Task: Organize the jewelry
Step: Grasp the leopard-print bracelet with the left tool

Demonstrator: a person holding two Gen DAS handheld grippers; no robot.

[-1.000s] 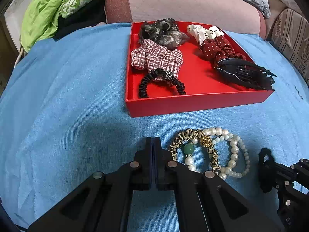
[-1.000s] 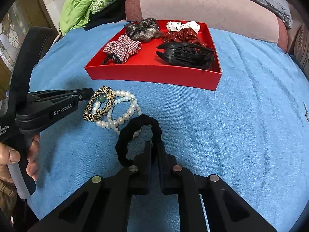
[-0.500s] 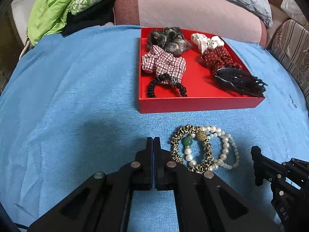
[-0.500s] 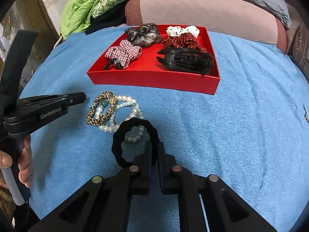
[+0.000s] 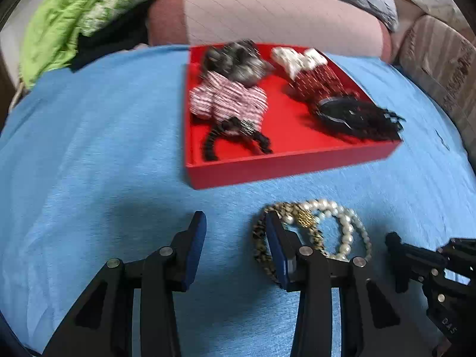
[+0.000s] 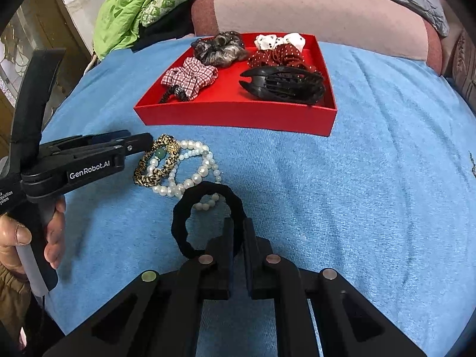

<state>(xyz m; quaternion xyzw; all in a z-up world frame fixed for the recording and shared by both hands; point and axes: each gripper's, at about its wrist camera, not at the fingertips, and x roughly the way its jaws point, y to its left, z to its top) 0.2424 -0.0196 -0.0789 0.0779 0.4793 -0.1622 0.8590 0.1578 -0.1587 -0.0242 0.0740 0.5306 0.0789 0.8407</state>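
Scrunchies [image 6: 219, 47] and hair clip [image 6: 282, 84] in red tray [image 6: 235, 114], left claw [image 5: 235, 232] released, right claw [image 6: 236, 238] grasping black hair tie [image 6: 205, 208].

The left gripper [image 5: 235, 226] is hovering low over the blue cloth with its jaws standing wide apart, blue pads [image 5: 195, 253] facing inward; a bare hand [image 6: 35, 235] is wrapping round its handle from below. The right gripper [image 6: 237, 232] is pointing forward with its jaws nearly together, pinching a black hair tie [image 6: 205, 208] that is standing up as a loop.
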